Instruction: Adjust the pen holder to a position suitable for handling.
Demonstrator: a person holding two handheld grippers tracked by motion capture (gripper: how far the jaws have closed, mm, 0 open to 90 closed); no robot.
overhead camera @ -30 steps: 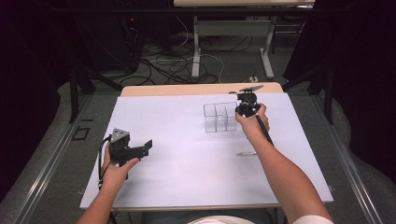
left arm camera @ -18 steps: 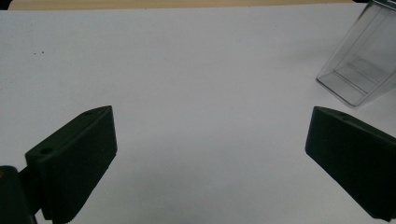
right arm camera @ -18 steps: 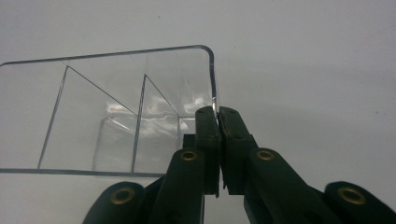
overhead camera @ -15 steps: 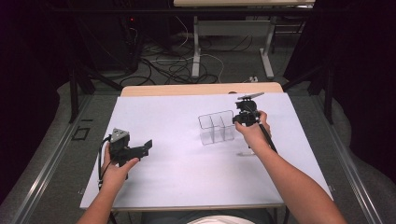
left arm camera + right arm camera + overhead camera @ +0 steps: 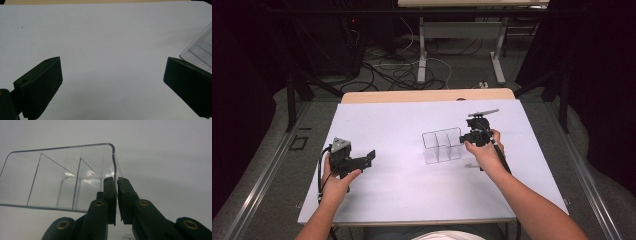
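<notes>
From the high view, my right claw (image 5: 472,136) sits right of centre, its jaws clamped on the right end wall of the clear plastic divider box (image 5: 441,146), which stands upright on the white bench (image 5: 402,200) near the middle of the frame. My left claw (image 5: 368,157) rests low at the left, jaws apart with nothing between them, well apart from the box. I judge the grasp to be done and the box in hand; where it should end up I cannot tell, so the setting down and letting go are left.

In the left gripper view, my two black jaws stand wide at the lower left and lower right corners, with bare white bench between them. A corner of the clear box (image 5: 200,48) shows at the right edge, just above the right jaw but not touching it.

In the right gripper view, my jaws rise from the bottom centre, pressed close together on the thin right wall of the box (image 5: 57,177). Its three compartments spread to the left and appear empty, with the rim running across the upper left.
</notes>
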